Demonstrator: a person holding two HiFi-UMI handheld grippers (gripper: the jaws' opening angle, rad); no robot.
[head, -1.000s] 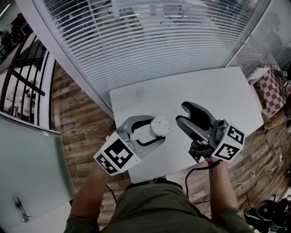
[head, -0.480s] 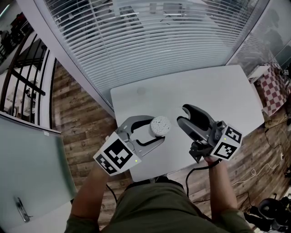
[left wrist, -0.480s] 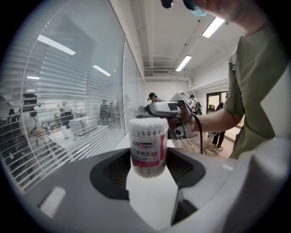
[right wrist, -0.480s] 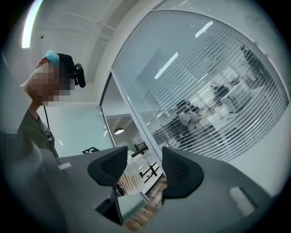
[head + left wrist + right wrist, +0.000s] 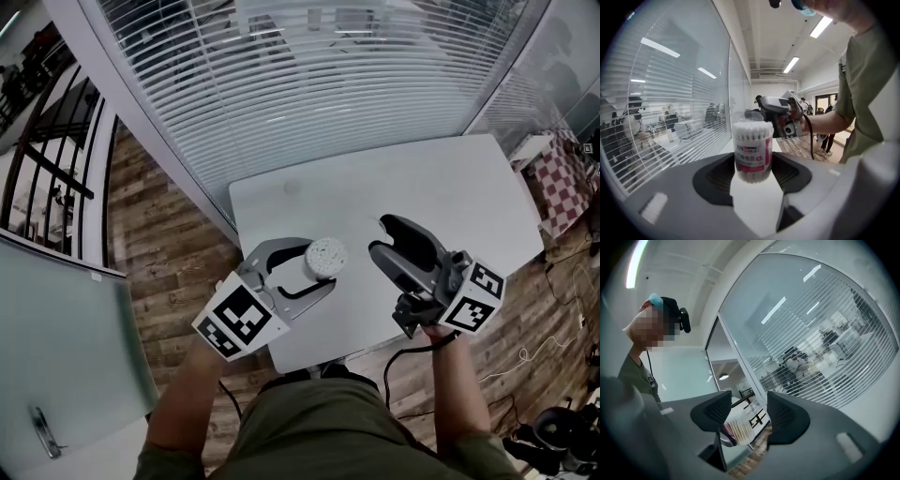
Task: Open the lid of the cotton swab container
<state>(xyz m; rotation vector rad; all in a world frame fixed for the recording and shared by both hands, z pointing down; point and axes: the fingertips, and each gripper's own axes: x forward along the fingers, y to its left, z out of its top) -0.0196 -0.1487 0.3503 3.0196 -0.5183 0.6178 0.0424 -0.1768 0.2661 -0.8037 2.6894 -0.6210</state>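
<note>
The cotton swab container (image 5: 325,256) is a clear round tub with a white lid and a pink label. It stands upright between the jaws of my left gripper (image 5: 321,266), which is shut on its body just above the white table (image 5: 450,187). In the left gripper view the container (image 5: 753,151) sits between the two dark pads, its lid on and the swabs showing through the wall. My right gripper (image 5: 382,238) hovers a short way to the container's right, open and holding nothing. The right gripper view looks between the spread jaws (image 5: 747,411) at the container (image 5: 736,430).
The table's near edge (image 5: 309,361) runs just under both grippers, with wooden floor (image 5: 159,253) to the left. A glass wall with slatted blinds (image 5: 309,75) stands behind the table. A checkered stool (image 5: 562,178) is at the far right.
</note>
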